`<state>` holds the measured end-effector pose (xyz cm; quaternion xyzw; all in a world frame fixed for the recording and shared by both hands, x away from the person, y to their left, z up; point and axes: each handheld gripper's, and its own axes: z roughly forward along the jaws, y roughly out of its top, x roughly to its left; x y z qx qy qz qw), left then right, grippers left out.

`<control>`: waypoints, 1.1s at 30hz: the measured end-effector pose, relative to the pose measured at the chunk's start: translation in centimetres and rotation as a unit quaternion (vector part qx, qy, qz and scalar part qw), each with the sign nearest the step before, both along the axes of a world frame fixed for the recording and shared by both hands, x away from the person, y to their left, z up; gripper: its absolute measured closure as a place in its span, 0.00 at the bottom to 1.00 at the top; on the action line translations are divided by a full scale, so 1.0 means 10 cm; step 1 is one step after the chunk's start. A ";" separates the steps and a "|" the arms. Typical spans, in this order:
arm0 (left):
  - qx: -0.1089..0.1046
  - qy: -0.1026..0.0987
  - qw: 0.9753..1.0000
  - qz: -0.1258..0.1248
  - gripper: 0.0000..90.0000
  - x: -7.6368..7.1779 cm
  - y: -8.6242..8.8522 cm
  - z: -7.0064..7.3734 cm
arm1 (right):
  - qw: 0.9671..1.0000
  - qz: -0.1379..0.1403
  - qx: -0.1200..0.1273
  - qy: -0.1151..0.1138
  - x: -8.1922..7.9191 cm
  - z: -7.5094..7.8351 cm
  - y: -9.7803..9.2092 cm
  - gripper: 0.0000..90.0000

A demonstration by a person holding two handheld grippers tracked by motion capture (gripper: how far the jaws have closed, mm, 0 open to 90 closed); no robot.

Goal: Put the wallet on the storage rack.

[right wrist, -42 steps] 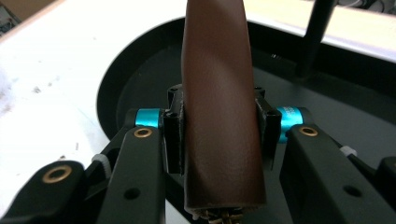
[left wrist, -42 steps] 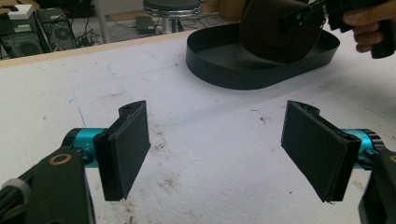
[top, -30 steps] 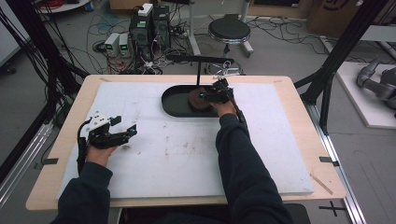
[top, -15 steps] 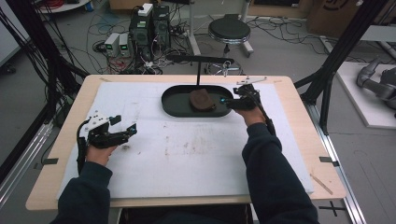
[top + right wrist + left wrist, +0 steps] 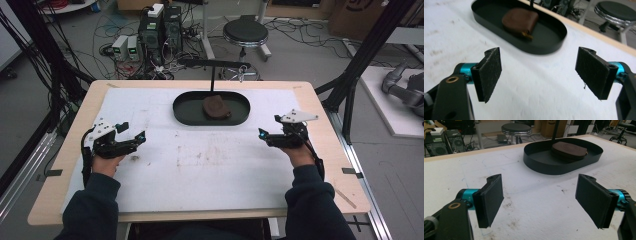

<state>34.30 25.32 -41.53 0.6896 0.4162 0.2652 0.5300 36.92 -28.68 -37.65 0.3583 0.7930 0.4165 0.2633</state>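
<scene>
Both hands rest low on the counter (image 5: 300, 200), so the step looks like a pause: hold the left tongs (image 5: 131, 134) and right tongs (image 5: 267, 136) spread, empty. Count: 1 black oval tray (image 5: 186, 114) at upper centre, 1 brown leather pouch (image 5: 216, 106) inside it.

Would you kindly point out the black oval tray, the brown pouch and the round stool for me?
black oval tray (image 5: 182, 113): high view, on the bare floor at its left end.
brown pouch (image 5: 216, 106): high view, middle of its top face.
round stool (image 5: 245, 31): high view, centre of the seat.
</scene>
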 end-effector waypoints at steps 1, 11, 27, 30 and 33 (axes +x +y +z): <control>0.000 0.000 1.000 0.000 0.25 0.00 0.00 0.00 | 1.000 0.000 0.000 0.000 0.00 0.00 0.00 0.24; 0.004 -0.005 1.000 -0.004 0.25 -0.02 -0.03 0.01 | 1.000 -0.027 0.011 0.010 -0.21 -0.23 -0.18 0.24; 0.006 -0.009 1.000 -0.007 0.25 -0.04 -0.03 0.01 | 1.000 -0.030 0.002 -0.005 -0.25 -0.25 -0.15 0.24; 0.006 -0.009 1.000 -0.006 0.25 -0.05 -0.04 0.01 | 1.000 -0.030 0.003 -0.003 -0.26 -0.25 -0.15 0.24; 0.007 -0.009 1.000 -0.006 0.25 -0.05 -0.04 0.01 | 0.999 -0.032 0.003 -0.003 -0.26 -0.25 -0.15 0.24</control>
